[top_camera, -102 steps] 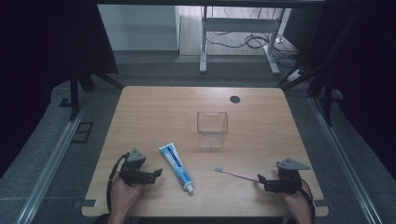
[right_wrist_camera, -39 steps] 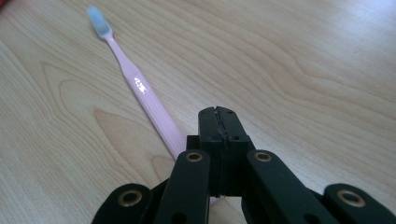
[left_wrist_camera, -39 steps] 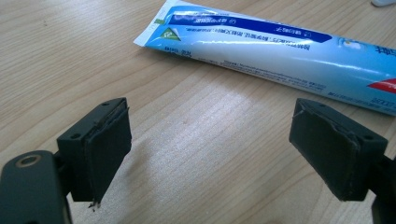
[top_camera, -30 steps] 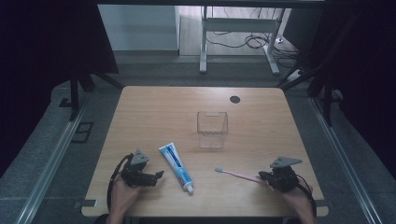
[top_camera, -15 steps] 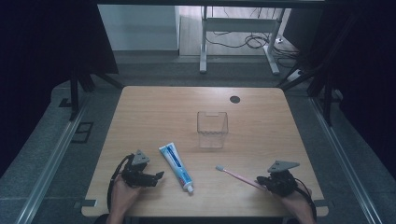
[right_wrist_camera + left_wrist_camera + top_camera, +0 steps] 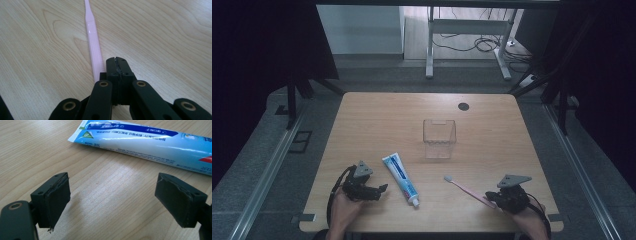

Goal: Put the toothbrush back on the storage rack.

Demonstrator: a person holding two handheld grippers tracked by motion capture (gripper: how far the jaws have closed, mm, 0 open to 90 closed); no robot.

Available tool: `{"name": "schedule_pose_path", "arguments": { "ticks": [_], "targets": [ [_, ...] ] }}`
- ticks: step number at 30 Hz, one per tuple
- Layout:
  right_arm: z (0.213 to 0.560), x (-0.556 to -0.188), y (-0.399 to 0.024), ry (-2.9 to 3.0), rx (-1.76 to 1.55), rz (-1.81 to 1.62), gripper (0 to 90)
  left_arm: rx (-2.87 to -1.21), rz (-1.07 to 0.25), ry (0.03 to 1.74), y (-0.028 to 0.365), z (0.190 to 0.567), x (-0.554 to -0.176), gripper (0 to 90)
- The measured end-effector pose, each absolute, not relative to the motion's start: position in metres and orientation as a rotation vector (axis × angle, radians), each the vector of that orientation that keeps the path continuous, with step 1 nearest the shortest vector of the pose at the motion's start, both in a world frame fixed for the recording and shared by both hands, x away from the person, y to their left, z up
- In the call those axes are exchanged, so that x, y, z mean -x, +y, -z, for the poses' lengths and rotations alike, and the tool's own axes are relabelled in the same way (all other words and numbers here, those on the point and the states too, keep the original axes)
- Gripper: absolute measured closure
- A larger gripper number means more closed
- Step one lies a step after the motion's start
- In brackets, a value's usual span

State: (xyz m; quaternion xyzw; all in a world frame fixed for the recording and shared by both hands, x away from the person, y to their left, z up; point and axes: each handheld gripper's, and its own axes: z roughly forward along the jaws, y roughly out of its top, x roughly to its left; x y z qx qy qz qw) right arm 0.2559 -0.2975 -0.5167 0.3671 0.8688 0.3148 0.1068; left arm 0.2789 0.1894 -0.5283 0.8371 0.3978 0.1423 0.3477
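Note:
A pink toothbrush lies on the wooden table at the front right, bristle end toward the middle. My right gripper rests at its handle end. In the right gripper view the jaws are pressed together, and the toothbrush handle runs along their left side, outside them. A blue and white toothpaste tube lies at the front centre-left. My left gripper sits just left of it, open. In the left gripper view its gap holds only bare wood, with the tube beyond it.
A clear plastic container stands upright in the table's middle. A black round grommet is set in the far edge. Dark curtains flank the table, and a desk frame with cables stands on the floor behind.
My right gripper has edged slightly toward the near edge beside the toothbrush's handle end. The left gripper and the toothpaste have not moved.

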Motion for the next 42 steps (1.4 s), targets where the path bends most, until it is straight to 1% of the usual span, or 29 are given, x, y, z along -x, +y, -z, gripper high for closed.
{"name": "schedule_pose_path", "arguments": {
  "ticks": [1,2,3,10,19,31,42],
  "targets": [
    [0.516,-0.256,-0.299,2.555,-1.097,-0.93,87.2,-2.168,-0.373,1.034,0.189,0.528,-0.279,13.0],
    [0.516,-0.256,-0.299,2.555,-1.097,-0.93,87.2,-2.165,-0.376,1.036,0.19,0.528,-0.278,13.0],
    [0.515,-0.256,-0.299,2.562,-1.107,-0.937,85.1,-2.163,-0.375,1.037,0.19,0.528,-0.278,13.0],
    [0.514,-0.255,-0.299,2.587,-1.098,-0.901,80.0,-2.141,-0.374,1.045,0.193,0.528,-0.278,12.9],
    [0.503,-0.255,-0.299,2.621,-1.072,-0.852,73.1,-2.15,-0.373,1.04,0.192,0.528,-0.278,13.0],
    [0.49,-0.266,-0.28,2.723,-1.018,-0.737,68.7,-2.169,-0.367,1.028,0.192,0.53,-0.279,13.0],
    [0.486,-0.278,-0.26,2.8,-0.984,-0.647,68.5,-2.165,-0.372,1.027,0.192,0.529,-0.279,13.0]
  ]
}}
